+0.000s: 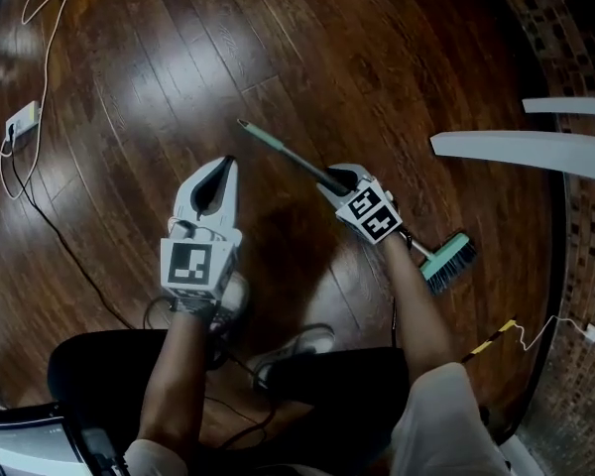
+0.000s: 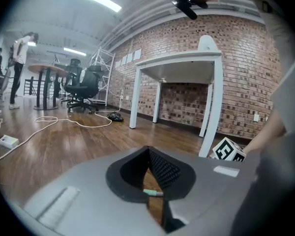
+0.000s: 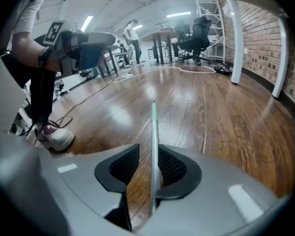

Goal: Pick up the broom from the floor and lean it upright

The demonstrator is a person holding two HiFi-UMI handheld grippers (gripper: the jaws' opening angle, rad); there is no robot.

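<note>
Clearly, the right gripper (image 3: 148, 150) is standing with its jaws apart, straddling the handle (image 3: 154, 127) of the broom (image 1: 288, 153). The handle is running just beside one pad (floor is showing in the gap at the other). The left gripper (image 2: 149, 156) is hanging nearby, jaws together on nothing. The broom is lying on the wooden floor (image 1: 178, 67). Only the head view is showing its teal brush head (image 1: 448, 261), behind the right gripper. Only the left gripper view is showing the white table (image 2: 179, 60) standing against the brick wall (image 2: 246, 58).
</note>
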